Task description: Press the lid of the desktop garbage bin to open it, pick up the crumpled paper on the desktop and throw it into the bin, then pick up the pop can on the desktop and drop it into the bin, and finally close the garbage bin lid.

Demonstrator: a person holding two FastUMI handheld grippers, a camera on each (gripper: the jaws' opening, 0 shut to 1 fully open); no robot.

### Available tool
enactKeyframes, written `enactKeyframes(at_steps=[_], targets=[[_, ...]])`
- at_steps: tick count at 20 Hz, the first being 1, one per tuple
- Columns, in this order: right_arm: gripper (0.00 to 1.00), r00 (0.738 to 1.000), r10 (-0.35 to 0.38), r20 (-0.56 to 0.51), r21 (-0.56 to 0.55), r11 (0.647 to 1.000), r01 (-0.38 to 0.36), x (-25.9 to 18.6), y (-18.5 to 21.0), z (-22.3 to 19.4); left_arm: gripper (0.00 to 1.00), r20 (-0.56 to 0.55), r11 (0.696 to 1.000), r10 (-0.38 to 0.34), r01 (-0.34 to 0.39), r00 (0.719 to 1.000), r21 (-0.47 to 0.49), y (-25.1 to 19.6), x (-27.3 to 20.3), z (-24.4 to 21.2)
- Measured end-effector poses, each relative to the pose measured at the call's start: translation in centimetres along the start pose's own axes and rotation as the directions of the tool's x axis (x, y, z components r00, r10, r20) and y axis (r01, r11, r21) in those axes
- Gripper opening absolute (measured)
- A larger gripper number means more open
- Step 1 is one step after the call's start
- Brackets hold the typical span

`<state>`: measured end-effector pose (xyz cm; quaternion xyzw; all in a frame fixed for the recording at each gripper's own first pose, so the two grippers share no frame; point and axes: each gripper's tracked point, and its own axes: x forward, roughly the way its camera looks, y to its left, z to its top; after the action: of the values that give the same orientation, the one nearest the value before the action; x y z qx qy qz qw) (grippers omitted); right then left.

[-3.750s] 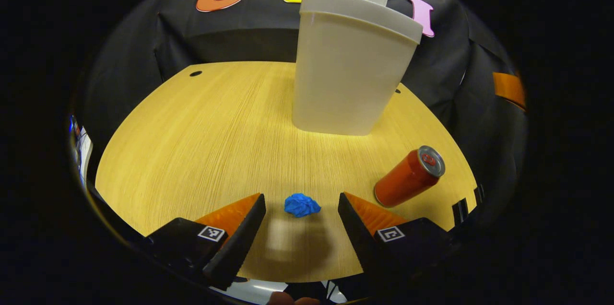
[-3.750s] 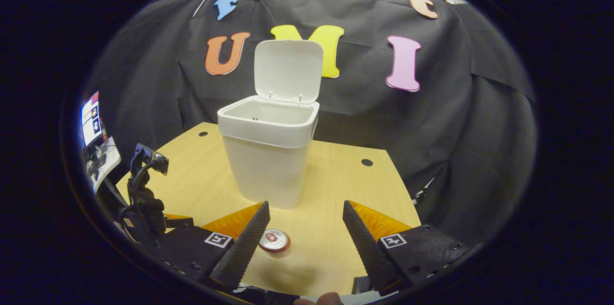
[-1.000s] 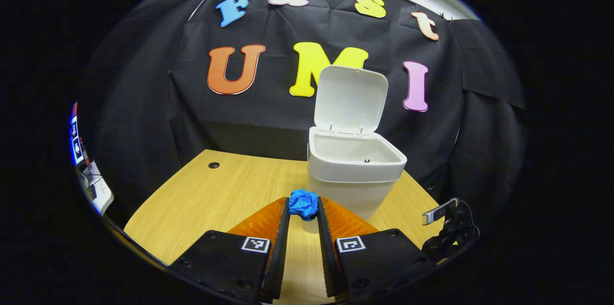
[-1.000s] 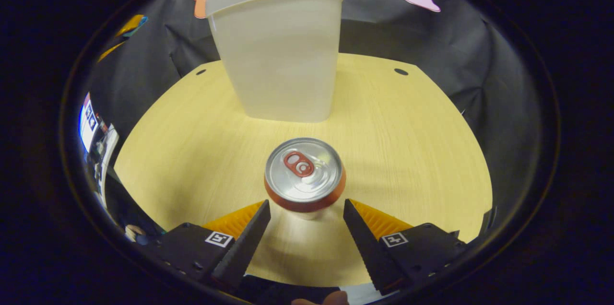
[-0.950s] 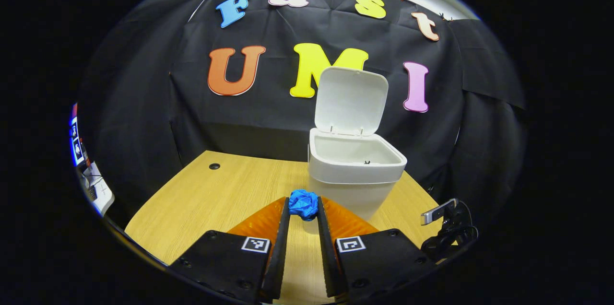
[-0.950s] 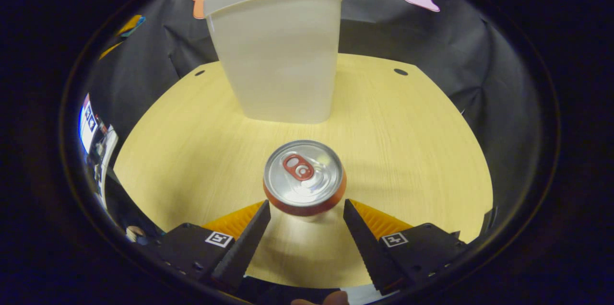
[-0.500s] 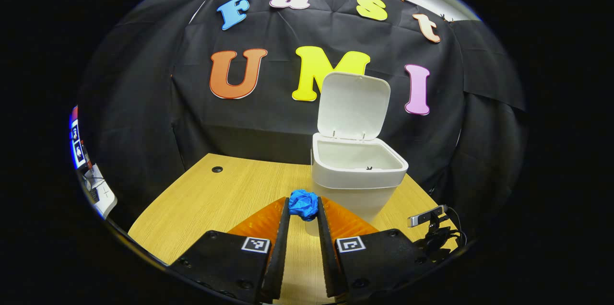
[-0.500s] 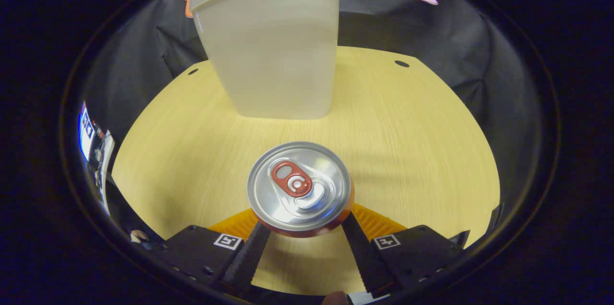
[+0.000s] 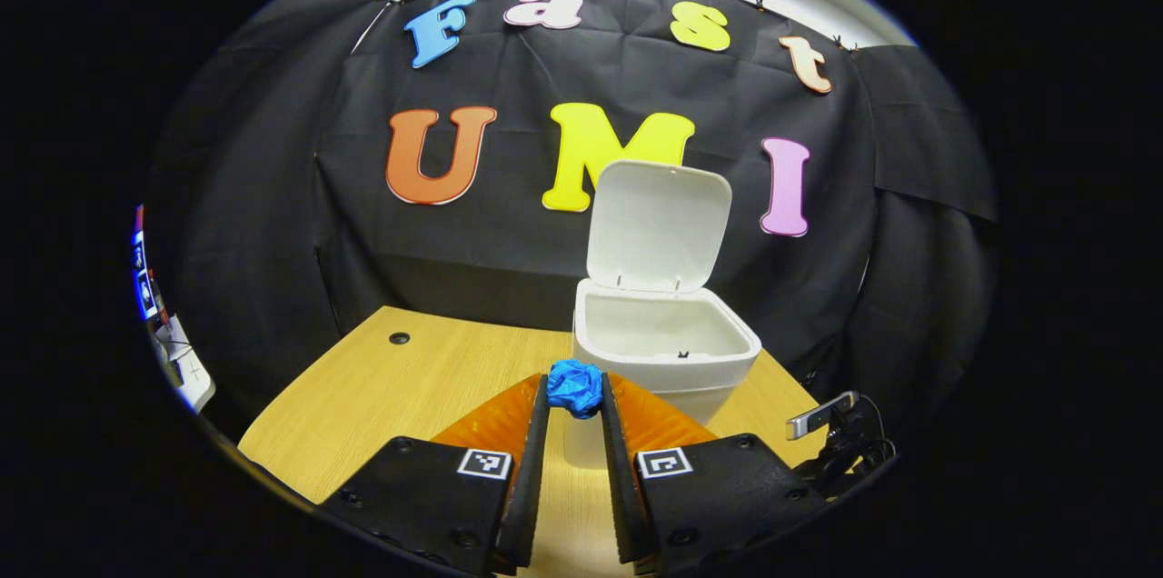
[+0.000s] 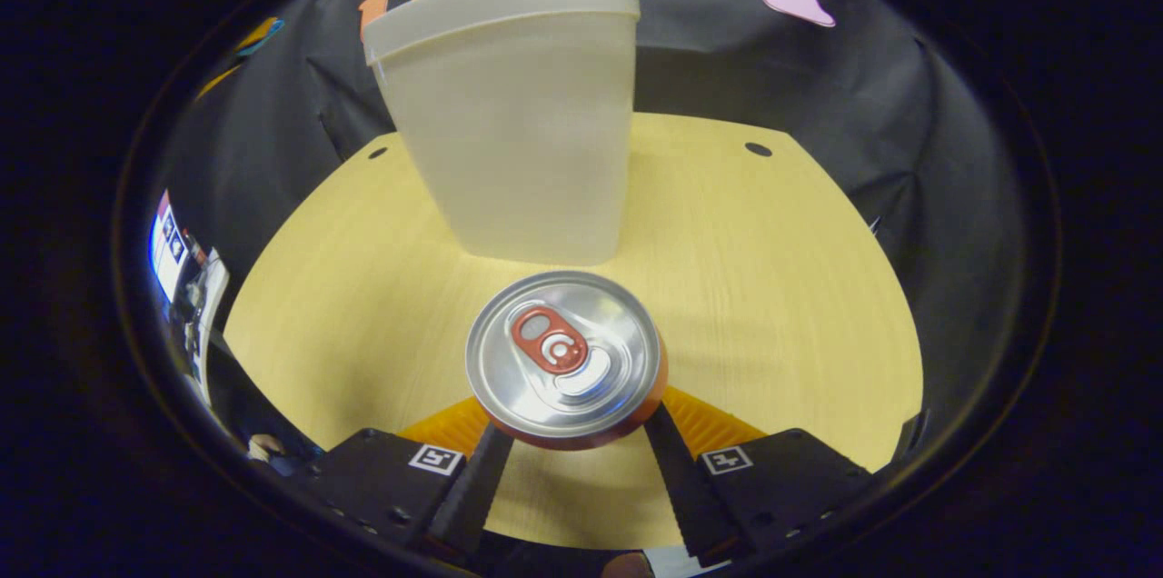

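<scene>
Paper and can both gripped, bin open.

The blue paper (image 9: pixel 575 388) is pinched between the fingertips of the left gripper (image 9: pixel 574 398), held above the table (image 9: pixel 400 387) just near of the white bin (image 9: pixel 663 351), whose lid (image 9: pixel 659 226) stands upright at the far side. In the right gripper view, the can (image 10: pixel 565 360) sits between the fingers of the right gripper (image 10: pixel 568 433), which press its sides, near of the bin (image 10: pixel 518 124) on the table (image 10: pixel 781 287).

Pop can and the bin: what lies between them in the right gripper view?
Only bare wooden desktop separates the pop can, held in the right tool, from the bin, in the right gripper view.
</scene>
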<state>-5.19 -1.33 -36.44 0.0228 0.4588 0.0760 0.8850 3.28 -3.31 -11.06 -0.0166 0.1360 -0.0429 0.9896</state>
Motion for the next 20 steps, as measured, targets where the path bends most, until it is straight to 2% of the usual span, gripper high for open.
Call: enactKeyframes(at_steps=[8, 11, 12, 13, 14, 20], targets=[[0.80, 0.993, -0.005, 0.118, 0.017, 1.000, 0.003, -4.6, -2.8, 6.4, 0.36, 0.090, 0.998, -0.056, 0.054, 0.994, 0.028, -3.1, 5.3, 6.1], [0.80, 0.987, -0.013, 0.157, 0.012, 1.000, 0.011, -5.9, -4.1, 8.5, 0.36, 0.094, 0.997, -0.076, 0.073, 0.993, 0.030, -4.3, 7.9, 6.9], [0.80, 0.986, -0.015, 0.164, 0.014, 1.000, 0.013, -6.1, -4.5, 8.9, 0.30, 0.087, 0.997, -0.077, 0.074, 0.993, 0.036, -4.5, 8.8, 6.8], [0.80, 0.986, -0.016, 0.167, 0.021, 1.000, 0.012, -6.3, -4.9, 9.3, 0.31, 0.078, 0.997, -0.075, 0.072, 0.994, 0.041, -4.7, 9.5, 6.5], [0.80, 0.986, -0.017, 0.166, 0.030, 0.999, 0.012, -6.4, -5.3, 9.4, 0.38, 0.071, 0.996, -0.075, 0.072, 0.995, 0.043, -4.8, 10.3, 6.3], [0.80, 0.987, -0.025, 0.158, 0.074, 0.997, 0.013, -6.2, -6.9, 10.1, 0.43, 0.031, 0.996, -0.076, 0.074, 0.997, 0.050, -5.4, 12.9, 5.5]])
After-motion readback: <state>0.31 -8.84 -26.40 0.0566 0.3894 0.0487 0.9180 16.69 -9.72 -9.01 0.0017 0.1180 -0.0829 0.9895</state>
